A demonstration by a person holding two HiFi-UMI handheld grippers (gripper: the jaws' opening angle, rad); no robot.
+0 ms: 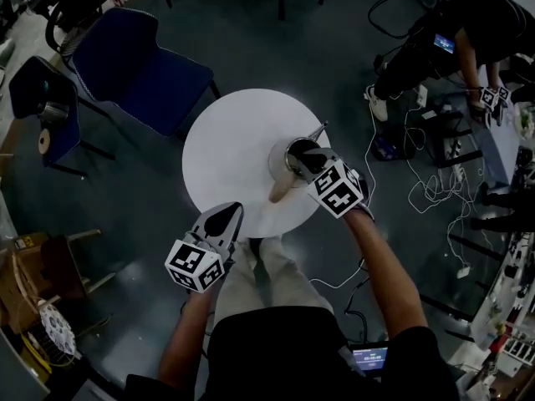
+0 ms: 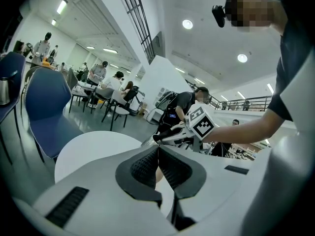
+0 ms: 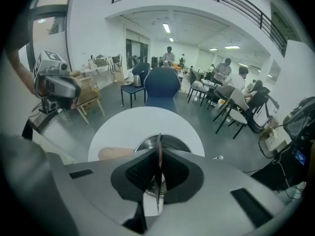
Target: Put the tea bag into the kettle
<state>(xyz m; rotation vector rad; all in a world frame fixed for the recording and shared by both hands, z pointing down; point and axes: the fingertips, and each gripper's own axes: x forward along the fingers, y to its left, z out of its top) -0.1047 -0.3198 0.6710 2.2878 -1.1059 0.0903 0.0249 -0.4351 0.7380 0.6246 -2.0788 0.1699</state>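
Tea bag poised over the pot: the right gripper (image 1: 304, 159) hangs directly above the round, open-topped steel kettle (image 1: 279, 162), which stands on the round white table (image 1: 226, 140) toward its right-hand side. The gripper's fingers are pressed together on a thin, flat tea bag (image 3: 159, 140).

The right gripper view looks straight down past the bag into the kettle's mouth (image 3: 178, 142), so the drop appears to be the step in hand. To do it well, the bag should be kept centred over the opening and clear of the rim. It should be lowered until its bottom edge is inside the wall, and only then should the fingers part. A light paper bag let go from higher up could drift and catch on the lip, or land on the table.

The left gripper (image 1: 228, 217) waits at the table's near edge, well apart from the kettle, with its fingers closed on nothing. It could steady the kettle's pale wooden handle (image 1: 280, 190) if the pot shifts.

The bag is seen edge-on, as little more than a dark sliver with a reddish tint. It stands upright between the ribbed pads. Whether a string or tag trails from it cannot be made out.
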